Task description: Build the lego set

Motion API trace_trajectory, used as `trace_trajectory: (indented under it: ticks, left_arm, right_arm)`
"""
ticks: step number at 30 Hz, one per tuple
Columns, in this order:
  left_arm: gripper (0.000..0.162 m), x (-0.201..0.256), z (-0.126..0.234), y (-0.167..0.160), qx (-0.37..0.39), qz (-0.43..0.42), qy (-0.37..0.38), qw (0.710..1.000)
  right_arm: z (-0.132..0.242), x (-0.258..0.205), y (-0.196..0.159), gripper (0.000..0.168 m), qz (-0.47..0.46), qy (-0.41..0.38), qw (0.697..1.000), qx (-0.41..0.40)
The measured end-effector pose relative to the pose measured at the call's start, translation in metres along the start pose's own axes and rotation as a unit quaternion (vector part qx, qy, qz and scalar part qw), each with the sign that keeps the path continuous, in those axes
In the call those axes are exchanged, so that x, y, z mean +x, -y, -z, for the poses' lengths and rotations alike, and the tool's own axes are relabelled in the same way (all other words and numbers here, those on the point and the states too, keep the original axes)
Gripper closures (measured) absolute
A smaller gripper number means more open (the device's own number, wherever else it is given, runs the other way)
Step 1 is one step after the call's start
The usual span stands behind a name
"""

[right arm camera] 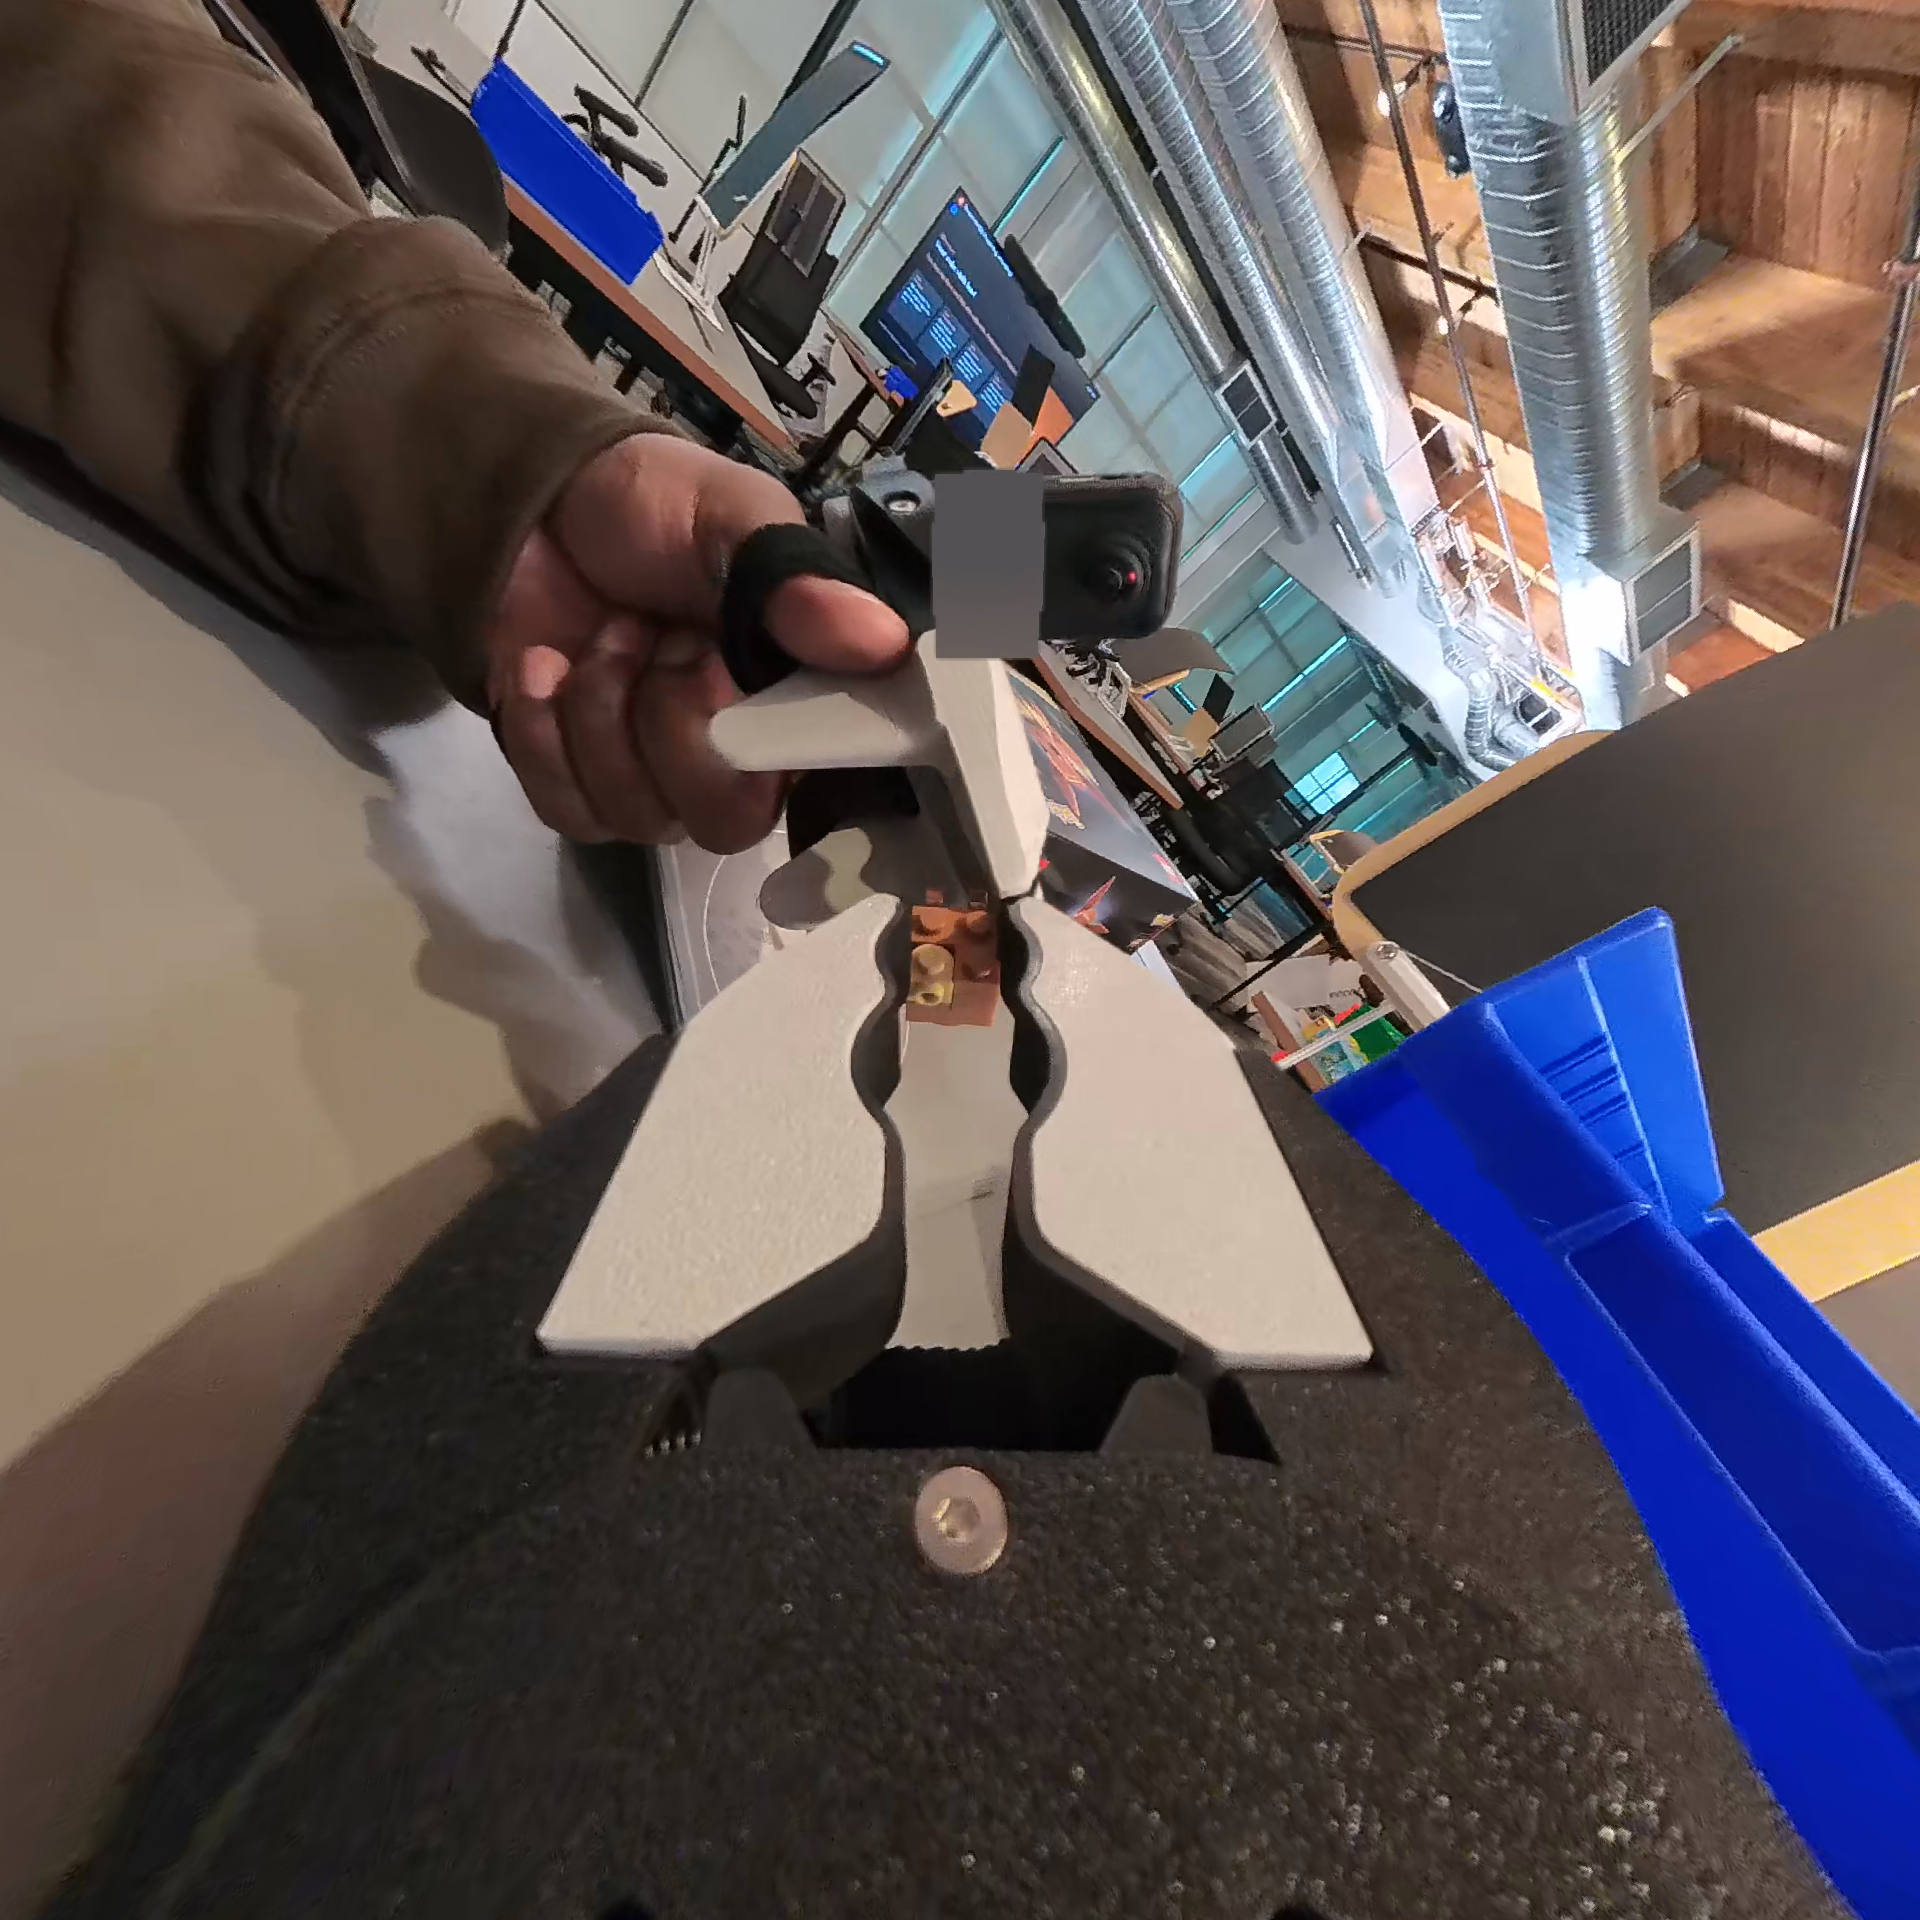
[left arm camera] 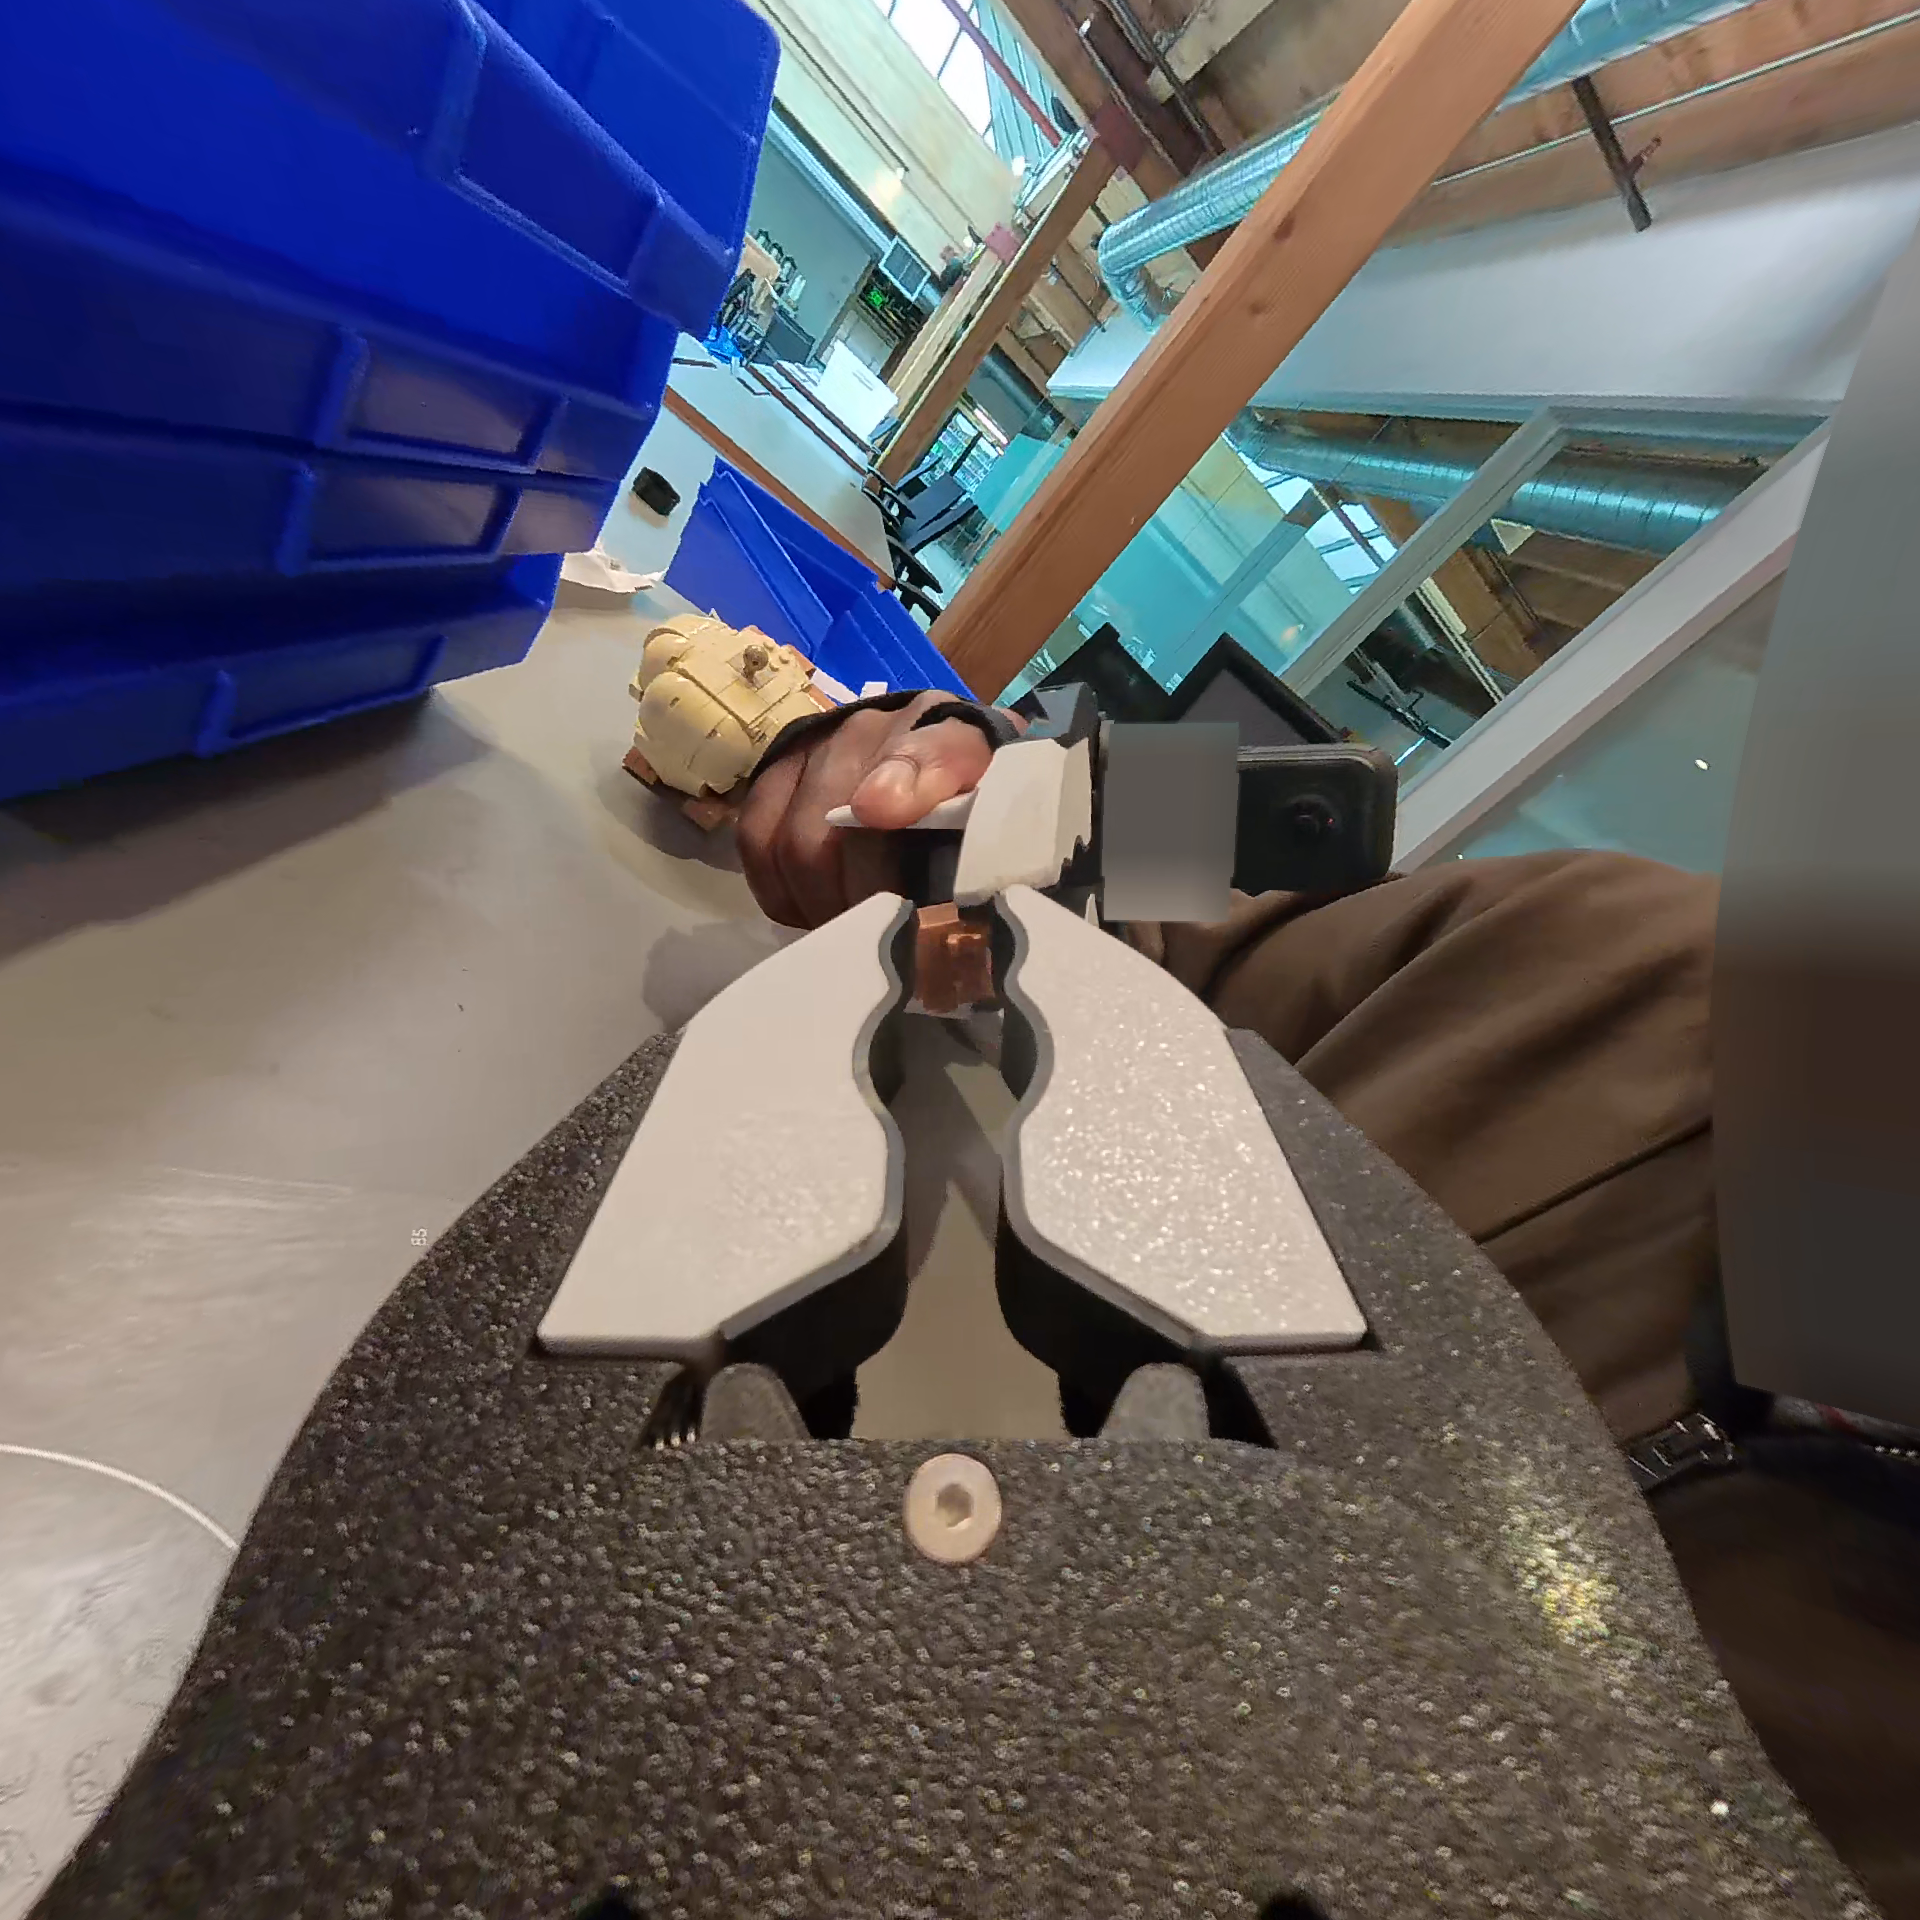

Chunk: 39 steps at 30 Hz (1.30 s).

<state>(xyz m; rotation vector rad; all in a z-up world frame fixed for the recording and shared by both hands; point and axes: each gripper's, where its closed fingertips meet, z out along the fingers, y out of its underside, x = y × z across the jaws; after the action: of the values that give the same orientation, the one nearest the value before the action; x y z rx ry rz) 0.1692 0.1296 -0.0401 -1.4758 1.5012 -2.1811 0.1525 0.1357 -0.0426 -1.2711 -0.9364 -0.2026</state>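
Gripping one small brown-and-tan lego piece (right arm camera: 951, 982), both tools' tips meet.

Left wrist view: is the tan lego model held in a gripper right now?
No. The tan lego model lies on the grey table beside the blue bins, while the left gripper grips a small brown piece.

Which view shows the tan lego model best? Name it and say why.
The left wrist view: the tan lego model lies in plain sight on the grey table, beside the stacked blue bins. The right wrist view does not show it.
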Motion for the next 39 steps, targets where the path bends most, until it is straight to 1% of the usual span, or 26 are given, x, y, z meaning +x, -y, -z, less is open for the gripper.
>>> trace_trajectory:
  ticks: [4, 5, 7, 9, 10, 11, 12, 13, 17, 21, 25, 28, 34, 39]
  left_arm:
    - [0.146, 0.002, 0.000, 0.001, 0.004, 0.011, -0.011, 1.000]
    - [0.143, 0.003, 0.000, 0.001, 0.004, 0.013, -0.013, 1.000]
    - [0.130, -0.001, -0.001, -0.003, -0.010, 0.011, -0.002, 1.000]
    - [0.126, -0.003, -0.004, -0.008, -0.023, 0.008, 0.004, 1.000]
    - [0.126, -0.002, -0.005, -0.009, -0.023, 0.010, -0.002, 1.000]
    - [0.130, -0.001, -0.006, -0.010, -0.025, 0.011, -0.007, 1.000]
    - [0.141, 0.001, -0.006, -0.011, -0.027, 0.008, -0.011, 1.000]
    - [0.143, 0.001, -0.006, -0.012, -0.027, 0.006, -0.013, 1.000]
    - [0.143, -0.001, -0.005, -0.012, -0.025, 0.016, -0.017, 0.999]
    - [0.144, 0.002, -0.002, -0.006, -0.008, 0.036, -0.033, 0.999]
    - [0.144, 0.002, -0.002, -0.008, -0.015, 0.031, -0.032, 0.999]
    - [0.143, 0.000, -0.003, -0.010, -0.024, 0.012, -0.018, 0.999]
    - [0.144, -0.009, -0.004, -0.018, -0.071, -0.094, 0.048, 0.992]
    - [0.144, -0.010, -0.005, -0.018, -0.075, -0.117, 0.068, 0.988]
  right_arm:
    - [0.000, 0.001, 0.001, 0.152, 0.014, -0.009, 1.000, 0.002]
    - [0.000, 0.001, 0.001, 0.152, 0.017, -0.012, 1.000, 0.002]
    - [0.001, 0.004, 0.002, 0.152, 0.020, -0.020, 1.000, 0.005]
    - [0.001, 0.004, 0.003, 0.152, 0.021, -0.018, 1.000, 0.005]
    - [0.001, 0.003, 0.002, 0.152, 0.024, -0.017, 1.000, 0.004]
    - [0.000, 0.002, 0.002, 0.152, 0.027, -0.016, 0.999, 0.003]
    - [0.000, 0.000, 0.002, 0.152, 0.031, -0.015, 0.999, 0.003]
    - [0.000, 0.000, 0.002, 0.152, 0.033, -0.015, 0.999, 0.003]
    - [-0.001, 0.000, 0.002, 0.152, 0.043, -0.019, 0.999, 0.001]
    - [0.001, 0.003, -0.001, 0.148, 0.047, -0.019, 0.999, -0.009]
    - [0.001, 0.001, -0.004, 0.149, 0.049, -0.012, 0.999, -0.016]
    - [0.000, 0.000, -0.007, 0.150, 0.041, 0.001, 0.999, -0.027]
    - [0.002, -0.007, -0.015, 0.150, 0.007, 0.045, 0.998, -0.053]
    - [0.003, -0.006, -0.014, 0.151, -0.021, 0.052, 0.997, -0.046]
